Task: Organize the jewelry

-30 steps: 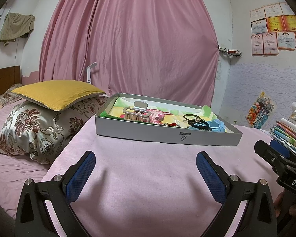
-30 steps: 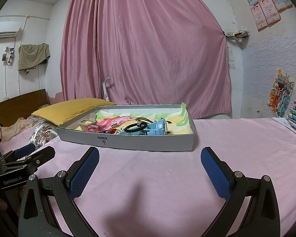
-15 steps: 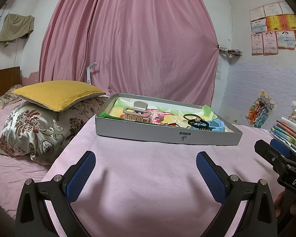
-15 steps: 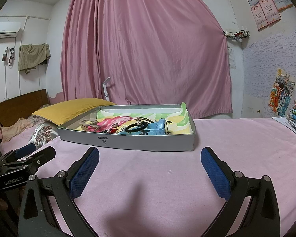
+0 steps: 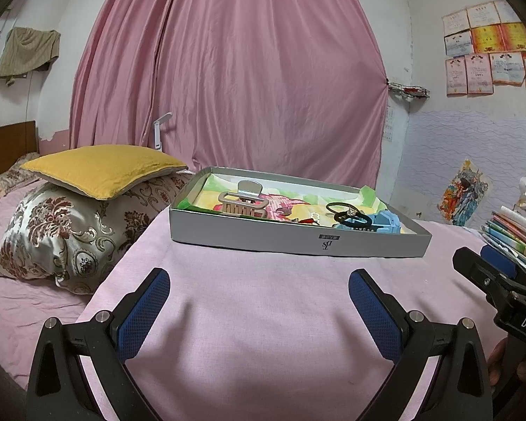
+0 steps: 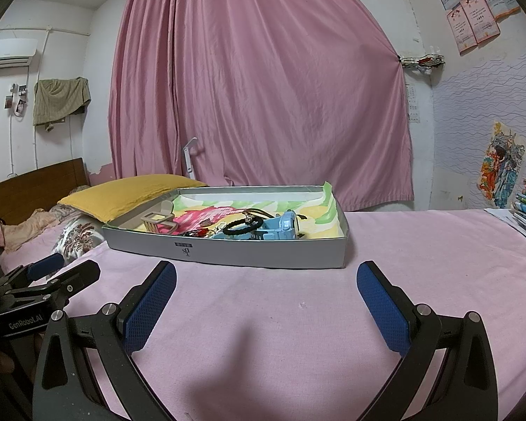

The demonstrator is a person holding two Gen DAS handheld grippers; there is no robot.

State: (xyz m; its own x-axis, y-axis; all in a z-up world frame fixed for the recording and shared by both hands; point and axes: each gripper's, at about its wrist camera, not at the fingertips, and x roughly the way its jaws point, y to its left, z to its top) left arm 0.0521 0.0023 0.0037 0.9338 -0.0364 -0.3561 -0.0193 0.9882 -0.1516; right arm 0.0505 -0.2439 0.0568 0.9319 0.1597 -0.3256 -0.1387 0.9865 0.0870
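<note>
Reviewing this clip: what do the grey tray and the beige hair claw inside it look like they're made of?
Grey tray: probably cardboard, a box lid with a matte silver-grey finish; thin straight walls, folded corners and a printed logo suggest it. Beige hair claw: likely moulded plastic, smooth with a slight sheen; metal can't be ruled out.

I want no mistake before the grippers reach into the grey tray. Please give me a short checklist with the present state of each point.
1. Left gripper open and empty: ok.
2. Right gripper open and empty: ok.
3. Grey tray flat on the pink cloth, ahead of both grippers: ok.
4. Beige hair claw apart from other items: ok.
5. Black hair tie free of the blue item: not ok, it lies against it.
6. Small pieces near the red one separable: cannot tell.
</note>
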